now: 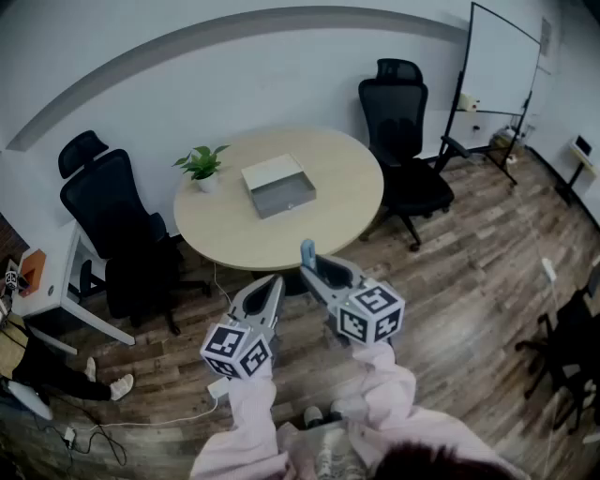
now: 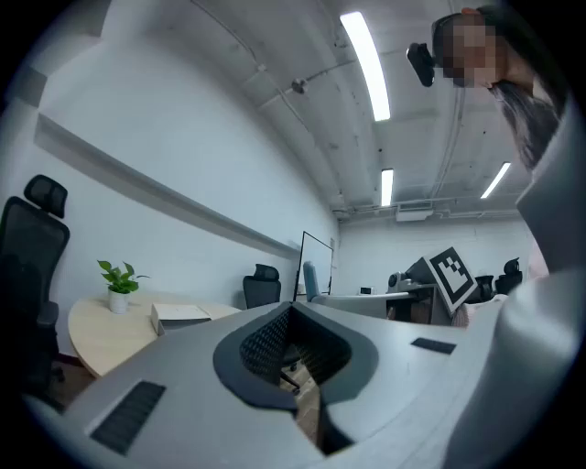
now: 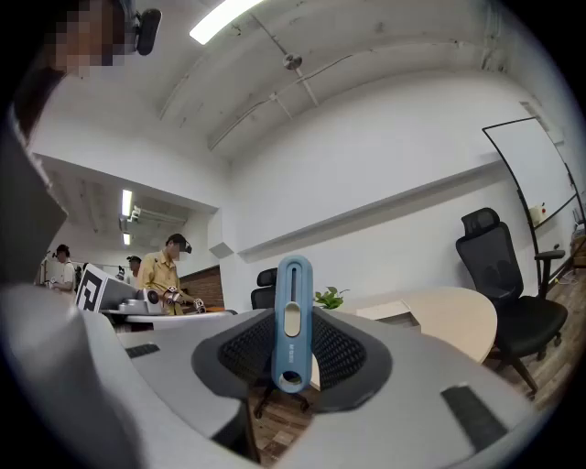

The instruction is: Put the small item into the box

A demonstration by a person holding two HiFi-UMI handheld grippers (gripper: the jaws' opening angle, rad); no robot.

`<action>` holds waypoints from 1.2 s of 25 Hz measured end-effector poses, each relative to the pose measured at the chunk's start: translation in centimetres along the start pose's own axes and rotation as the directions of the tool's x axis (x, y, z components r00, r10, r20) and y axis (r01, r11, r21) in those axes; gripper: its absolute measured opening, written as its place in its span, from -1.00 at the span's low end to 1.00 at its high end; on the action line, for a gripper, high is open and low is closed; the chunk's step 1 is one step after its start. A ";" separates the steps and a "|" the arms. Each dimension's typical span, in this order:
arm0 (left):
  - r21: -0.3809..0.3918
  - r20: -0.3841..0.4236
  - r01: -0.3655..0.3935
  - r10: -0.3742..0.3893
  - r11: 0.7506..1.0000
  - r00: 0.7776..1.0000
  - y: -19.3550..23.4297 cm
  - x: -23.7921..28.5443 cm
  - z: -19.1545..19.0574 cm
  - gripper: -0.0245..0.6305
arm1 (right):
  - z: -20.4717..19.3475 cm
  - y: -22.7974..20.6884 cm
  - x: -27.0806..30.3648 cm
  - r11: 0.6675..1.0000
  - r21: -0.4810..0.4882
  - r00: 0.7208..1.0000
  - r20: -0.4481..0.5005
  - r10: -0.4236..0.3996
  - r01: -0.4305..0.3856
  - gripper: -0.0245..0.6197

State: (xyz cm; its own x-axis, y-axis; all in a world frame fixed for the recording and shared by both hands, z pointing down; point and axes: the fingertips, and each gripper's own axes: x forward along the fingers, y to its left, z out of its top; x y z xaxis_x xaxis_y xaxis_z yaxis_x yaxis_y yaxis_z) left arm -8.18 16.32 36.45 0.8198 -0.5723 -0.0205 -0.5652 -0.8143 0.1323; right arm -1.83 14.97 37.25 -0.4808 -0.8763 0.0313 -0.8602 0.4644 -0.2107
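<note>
We hold the item (image 3: pixel 292 316) upright, long axis poking past the 2 clamping jaws of our right gripper (image 1: pixel 314 272) (left gripper (image 1: pixel 272 284) closed, empty), with the box (image 1: pixel 281 197) well ahead, slightly left, on the table (image 1: pixel 234 234).

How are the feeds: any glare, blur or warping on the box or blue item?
Head view: strong fisheye bending, dark corners, yet the box on the table is sharp, without glare. Right gripper view: blue item crisp between the jaws; bright ceiling lamp overhead. Left gripper view: box small, at left.
</note>
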 end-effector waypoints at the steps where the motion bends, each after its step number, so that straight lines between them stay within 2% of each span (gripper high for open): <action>1: 0.000 -0.002 0.002 -0.002 1.000 1.000 0.0 0.1 -0.1 -0.90 | -0.1 0.0 0.0 1.000 -0.002 1.000 -0.002 0.000 0.000 -0.53; 19: -0.001 -0.001 -0.002 0.002 1.000 1.000 -1.1 2.4 -0.1 -0.90 | 0.3 -2.7 -0.9 1.000 0.012 1.000 -0.001 0.007 -0.007 -0.53; 30: -0.028 -0.003 -0.043 0.043 0.999 0.999 -0.6 2.6 -1.0 -0.90 | -0.3 -3.4 0.0 0.999 0.026 0.999 -0.034 0.029 -0.028 -0.53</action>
State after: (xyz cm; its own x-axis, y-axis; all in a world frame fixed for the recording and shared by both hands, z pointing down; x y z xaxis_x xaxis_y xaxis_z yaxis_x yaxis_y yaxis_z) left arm -5.59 15.39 37.29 0.7953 -0.6061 -0.0117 -0.5968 -0.7861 0.1607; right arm 1.09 13.47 38.30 -0.5111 -0.8575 0.0584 -0.8415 0.4855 -0.2369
